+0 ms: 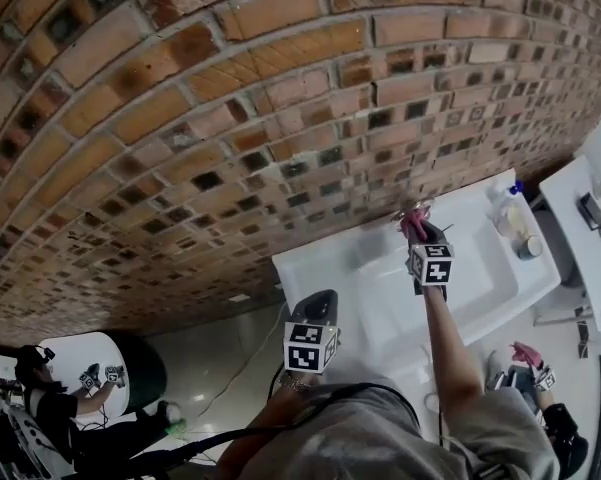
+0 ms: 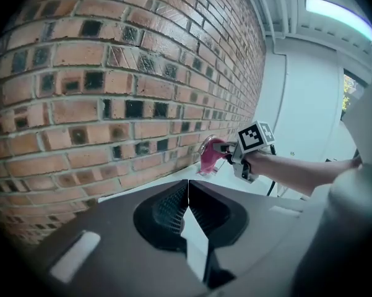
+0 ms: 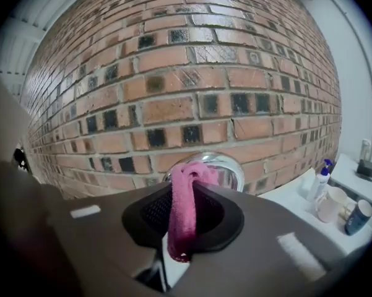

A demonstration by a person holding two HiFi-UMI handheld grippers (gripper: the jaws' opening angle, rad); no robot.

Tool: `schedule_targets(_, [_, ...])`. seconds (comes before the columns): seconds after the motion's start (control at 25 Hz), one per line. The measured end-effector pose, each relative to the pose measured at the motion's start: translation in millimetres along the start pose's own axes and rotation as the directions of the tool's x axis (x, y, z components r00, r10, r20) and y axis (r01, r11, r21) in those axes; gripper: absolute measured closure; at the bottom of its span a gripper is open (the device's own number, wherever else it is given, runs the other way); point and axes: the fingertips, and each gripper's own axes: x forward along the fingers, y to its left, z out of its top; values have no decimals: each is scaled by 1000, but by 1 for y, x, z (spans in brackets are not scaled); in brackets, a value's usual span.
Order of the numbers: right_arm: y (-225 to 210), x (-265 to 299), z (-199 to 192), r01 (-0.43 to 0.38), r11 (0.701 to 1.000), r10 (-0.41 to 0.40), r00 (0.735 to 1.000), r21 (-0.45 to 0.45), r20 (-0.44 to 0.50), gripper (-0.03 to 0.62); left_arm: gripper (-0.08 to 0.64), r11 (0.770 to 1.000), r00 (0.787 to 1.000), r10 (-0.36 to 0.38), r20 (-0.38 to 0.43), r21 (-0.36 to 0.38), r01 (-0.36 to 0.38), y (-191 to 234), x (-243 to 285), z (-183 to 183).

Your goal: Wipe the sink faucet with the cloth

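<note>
My right gripper (image 3: 187, 184) is shut on a pink cloth (image 3: 184, 209), which hangs down between its jaws. The cloth's top end presses against the chrome faucet (image 3: 226, 169) at the brick wall. In the head view the right gripper (image 1: 420, 238) reaches over the white sink (image 1: 480, 288) and holds the cloth (image 1: 415, 226) at the faucet (image 1: 412, 208). My left gripper (image 1: 323, 298) hangs back at the sink's near left corner. Its jaws (image 2: 187, 187) are shut with nothing between them. From the left gripper view the cloth (image 2: 208, 159) and the right gripper (image 2: 226, 147) show ahead.
A brick wall (image 1: 230, 118) stands right behind the sink. A spray bottle (image 3: 322, 178) and two cups (image 3: 332, 204) stand on the sink's right side. A white shelf (image 1: 580, 208) with small items lies farther right. A person (image 1: 80, 408) shows at the lower left.
</note>
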Motion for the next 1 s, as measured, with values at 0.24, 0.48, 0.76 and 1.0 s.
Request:
schedule_targets(0.24, [13,23,-19,-51,998,53,998,42,-46,552,542,1000,1000,-3,-10,-29,2,6,16,0])
schedule_targets(0.48, [28,19,-32,-175,978,152,971,-115,-186,554,541,999,999,-37,-32,-17,36,-8,32,-1])
schedule_targets(0.76, [45,-6,32,-190,950,186,982,-246,-40,554,541,999,998,-45,-41,-8,44,-13,46,7])
schedule_targets(1.0, [-8,1,67,-10,947,38,996,-322,80,552,541,998,996,-61,-65,9,62,-20,48,-1])
